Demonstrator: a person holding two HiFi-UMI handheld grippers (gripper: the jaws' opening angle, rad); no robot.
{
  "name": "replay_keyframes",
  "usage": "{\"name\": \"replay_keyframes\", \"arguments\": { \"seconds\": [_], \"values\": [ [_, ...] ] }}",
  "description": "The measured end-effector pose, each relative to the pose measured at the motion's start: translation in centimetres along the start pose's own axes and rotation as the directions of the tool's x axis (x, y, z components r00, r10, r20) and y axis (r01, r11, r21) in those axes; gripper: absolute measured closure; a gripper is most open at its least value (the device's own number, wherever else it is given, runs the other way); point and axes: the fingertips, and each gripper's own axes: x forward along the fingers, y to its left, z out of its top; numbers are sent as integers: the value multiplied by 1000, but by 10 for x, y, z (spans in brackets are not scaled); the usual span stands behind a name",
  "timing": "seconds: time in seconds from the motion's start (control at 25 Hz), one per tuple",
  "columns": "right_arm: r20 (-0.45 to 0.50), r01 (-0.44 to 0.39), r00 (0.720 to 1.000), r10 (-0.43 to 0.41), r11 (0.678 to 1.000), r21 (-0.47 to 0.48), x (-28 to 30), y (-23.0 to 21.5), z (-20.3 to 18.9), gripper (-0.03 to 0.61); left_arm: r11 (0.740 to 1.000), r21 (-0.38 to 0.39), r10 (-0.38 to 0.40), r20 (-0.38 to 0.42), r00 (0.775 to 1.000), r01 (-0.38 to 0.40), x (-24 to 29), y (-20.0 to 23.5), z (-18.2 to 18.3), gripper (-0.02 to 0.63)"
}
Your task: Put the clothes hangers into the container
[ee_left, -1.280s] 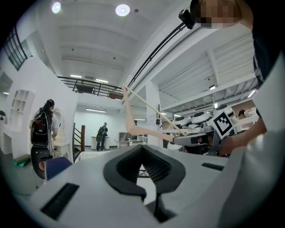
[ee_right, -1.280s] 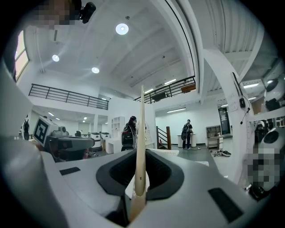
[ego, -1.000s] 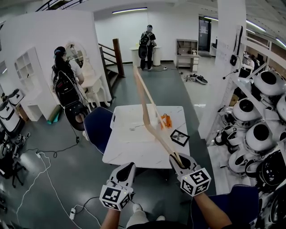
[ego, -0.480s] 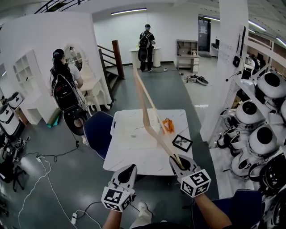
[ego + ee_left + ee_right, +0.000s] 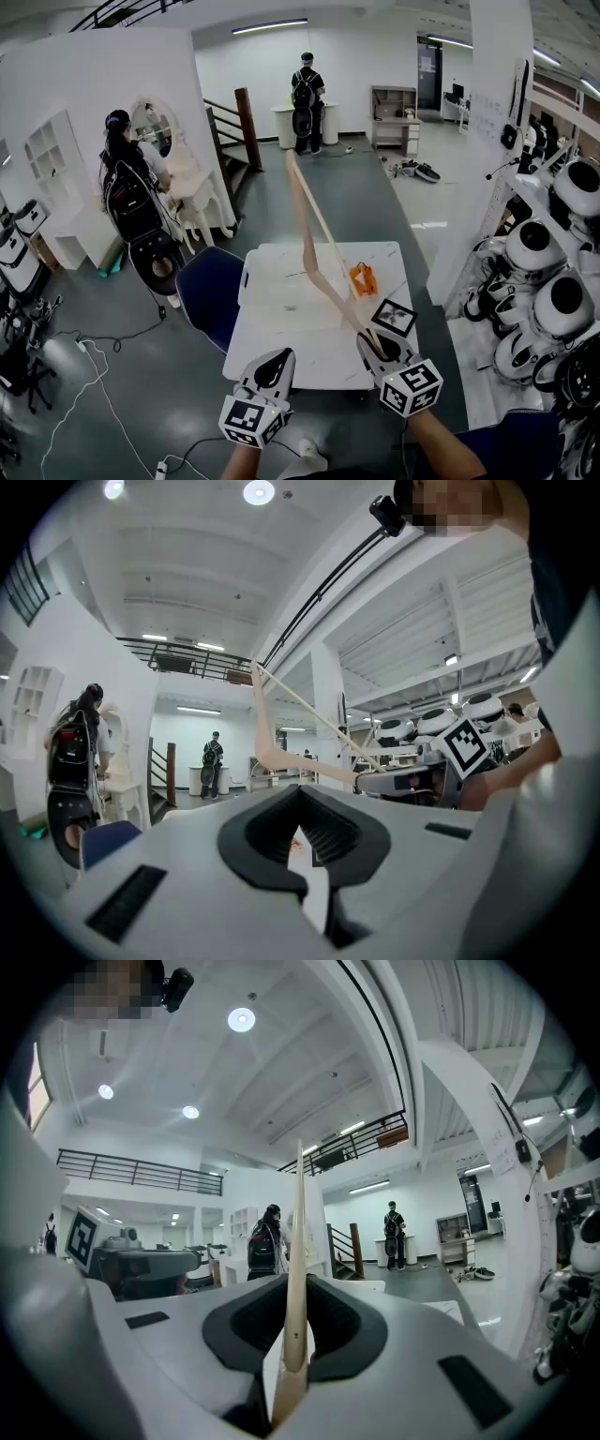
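Observation:
My right gripper [image 5: 377, 345] is shut on one end of a pale wooden clothes hanger [image 5: 314, 248], which rises steeply up and away over the white table [image 5: 281, 347]. In the right gripper view the hanger [image 5: 298, 1260] stands upright between the jaws of that gripper [image 5: 291, 1354]. My left gripper [image 5: 272, 364] hangs beside it at the table's near edge, shut and holding nothing. From the left gripper view the hanger [image 5: 272, 752] shows ahead to the right, beyond the left gripper [image 5: 305, 841]. A white container [image 5: 247, 281] lies on the table's far left part.
An orange object [image 5: 363, 278] and a black-framed square card [image 5: 394, 317] lie on the table's right side. A blue chair [image 5: 211, 286] stands left of the table. Shelves of white robot heads [image 5: 553, 281] line the right. Two people stand farther back.
Both grippers and the held hanger have come closer to the table's near edge. The hanger stays clamped in the right gripper and the left gripper stays shut.

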Motion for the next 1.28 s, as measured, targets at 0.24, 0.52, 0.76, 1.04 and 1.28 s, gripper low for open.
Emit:
{"name": "replay_keyframes", "arguments": {
  "seconds": [0.24,0.52,0.76,1.04,1.28],
  "values": [
    [-5,3,1000,-3,1000,-4,38,-2,7,518,1000,-21,-9,15,1000,9,19,37,6,609],
    [-15,11,1000,-12,1000,-20,76,2,14,518,999,-41,-24,23,999,25,31,74,8,609],
    [-25,27,999,-28,999,-30,106,6,17,518,998,-53,-36,33,999,38,36,106,9,609],
    [-34,36,999,-37,999,-40,135,13,17,518,997,-69,-40,40,998,43,36,138,4,610],
    [-51,34,998,-37,998,-51,152,15,14,518,995,-79,-49,43,998,52,41,152,1,609]
  ]
}}
